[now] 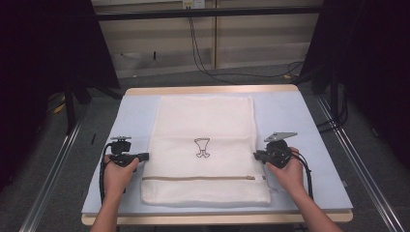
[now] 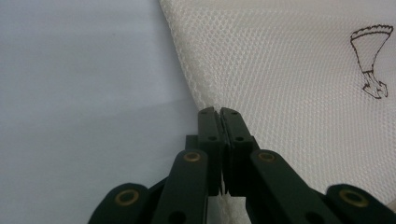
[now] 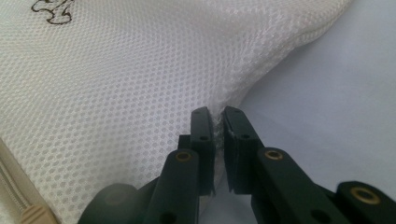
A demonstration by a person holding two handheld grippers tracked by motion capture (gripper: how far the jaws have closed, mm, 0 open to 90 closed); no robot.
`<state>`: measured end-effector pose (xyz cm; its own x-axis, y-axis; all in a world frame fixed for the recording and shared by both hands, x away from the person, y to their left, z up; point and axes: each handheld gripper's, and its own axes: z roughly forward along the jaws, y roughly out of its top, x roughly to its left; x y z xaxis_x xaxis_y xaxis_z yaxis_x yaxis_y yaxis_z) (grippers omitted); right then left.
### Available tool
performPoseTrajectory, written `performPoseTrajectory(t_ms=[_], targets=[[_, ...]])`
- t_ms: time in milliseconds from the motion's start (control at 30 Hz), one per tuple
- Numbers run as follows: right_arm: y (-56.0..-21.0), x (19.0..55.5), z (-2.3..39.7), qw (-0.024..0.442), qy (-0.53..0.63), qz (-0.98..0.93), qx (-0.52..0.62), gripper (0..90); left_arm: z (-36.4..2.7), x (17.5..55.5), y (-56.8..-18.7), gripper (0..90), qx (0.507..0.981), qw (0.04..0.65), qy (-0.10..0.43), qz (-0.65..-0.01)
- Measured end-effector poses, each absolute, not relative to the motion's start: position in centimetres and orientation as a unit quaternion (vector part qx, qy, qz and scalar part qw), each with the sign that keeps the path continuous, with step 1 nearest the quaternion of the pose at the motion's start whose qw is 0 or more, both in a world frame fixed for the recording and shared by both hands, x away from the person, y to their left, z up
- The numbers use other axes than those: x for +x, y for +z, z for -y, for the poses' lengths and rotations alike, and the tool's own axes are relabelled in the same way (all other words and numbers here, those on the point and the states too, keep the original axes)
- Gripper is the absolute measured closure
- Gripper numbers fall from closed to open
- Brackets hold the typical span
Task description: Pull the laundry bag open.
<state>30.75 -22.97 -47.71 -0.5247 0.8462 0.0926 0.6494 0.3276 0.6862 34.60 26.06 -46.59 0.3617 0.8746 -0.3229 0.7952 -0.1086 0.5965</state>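
A white mesh laundry bag [image 1: 203, 150] lies flat on the table, with a small dark drawing [image 1: 201, 147] at its middle and a beige zipper [image 1: 198, 178] near the front. My left gripper [image 1: 144, 156] is at the bag's left edge, shut on the mesh edge [image 2: 210, 105], jaws pressed together. At the bag's right edge sits my right gripper [image 1: 256, 154]; the right gripper view has its jaws closed on a pinch of mesh [image 3: 217, 119], which puckers up between them. The drawing [image 2: 371, 60] also appears in the left gripper view.
A pale blue mat [image 1: 290, 116] covers the wooden table [image 1: 212, 90]. Bare mat lies on both sides of the bag. Cables [image 1: 208, 67] run over the floor behind, and metal rails [image 1: 53, 164] flank the table.
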Motion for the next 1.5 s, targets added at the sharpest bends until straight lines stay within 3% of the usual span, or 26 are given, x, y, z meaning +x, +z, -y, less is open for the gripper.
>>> performPoseTrajectory(t_ms=[200, 367, 633, 800, 1000, 1500], targets=[[-47.8, 30.4, 22.6, 0.14, 0.35, -0.804, 0.46, 82.3, -26.3, 34.8, -46.5, 87.9, 0.738, 0.365, 0.05, -0.566], [-47.5, 30.1, 22.8, 0.164, 0.349, -0.802, 0.456, 70.8, -26.1, 34.6, -45.6, 80.3, 0.739, 0.378, 0.056, -0.554], [-46.5, 29.3, 23.3, 0.16, 0.377, -0.794, 0.45, 75.2, -25.0, 34.5, -44.4, 68.6, 0.745, 0.384, 0.073, -0.541], [-46.4, 28.1, 23.0, 0.155, 0.383, -0.808, 0.419, 77.7, -25.2, 34.6, -44.1, 65.9, 0.735, 0.397, 0.052, -0.547], [-46.6, 26.6, 23.6, 0.137, 0.397, -0.809, 0.41, 87.9, -22.9, 34.4, -44.1, 65.5, 0.748, 0.409, 0.009, -0.522], [-47.6, 24.3, 24.4, 0.148, 0.407, -0.817, 0.38, 85.9, -17.3, 33.5, -43.8, 55.9, 0.773, 0.419, -0.029, -0.474]])
